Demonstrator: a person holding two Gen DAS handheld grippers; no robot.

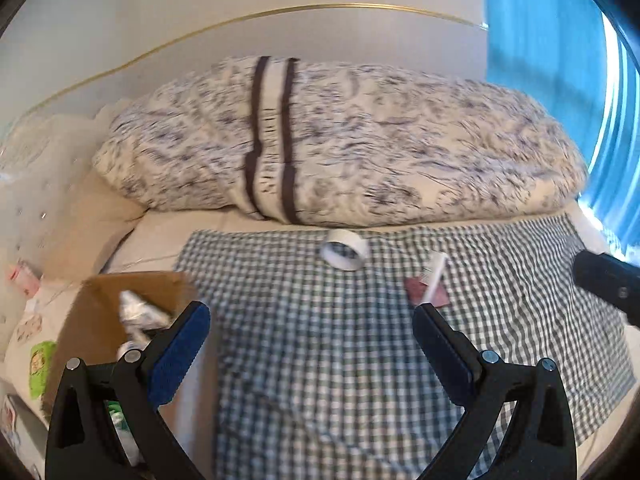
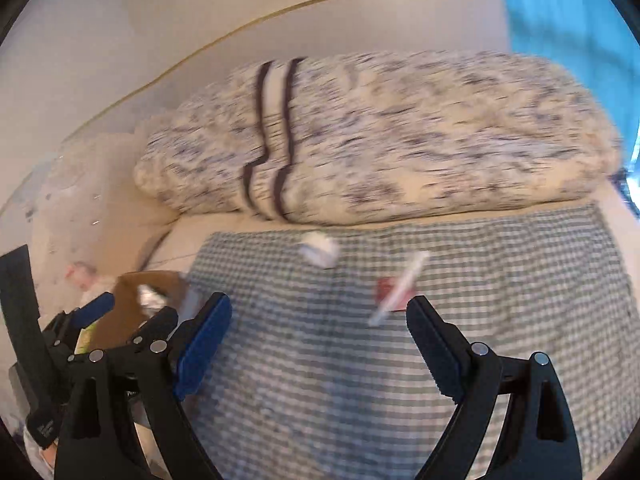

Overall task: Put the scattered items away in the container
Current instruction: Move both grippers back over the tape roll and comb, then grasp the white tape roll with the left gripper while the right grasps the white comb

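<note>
Lying on the checked cloth [image 1: 360, 340] that covers the bed, three loose items sit in the upper middle of the left wrist view: a white tape roll [image 1: 345, 253] on its side near the cloth's far edge, and to its right a white comb [image 1: 434, 276] lying slantwise across a small dark red card [image 1: 425, 292]. The cardboard box [image 1: 100, 320], the container, stands at the lower left of that view just off the cloth's left edge, already holding crumpled white and green packets. The left hand-held gripper [image 1: 316, 332] has its blue-padded jaws spread wide apart with nothing between them, over the cloth beside the box. In the right wrist view, which is blurred, the right hand-held gripper [image 2: 320, 328] likewise stands wide apart and empty, with the tape roll [image 2: 320, 249], comb [image 2: 400, 286] and card [image 2: 386, 290] ahead of it, the comb's lower end near its right jaw tip. The box [image 2: 132, 300] shows at lower left there, with the left hand-held gripper [image 2: 132, 312] in front of it. Behind the cloth a large patterned pillow [image 1: 340, 140] with two dark stripes fills the middle, a pale headboard [image 1: 200, 20] above it and a blue curtain [image 1: 540, 40] at upper right.
</note>
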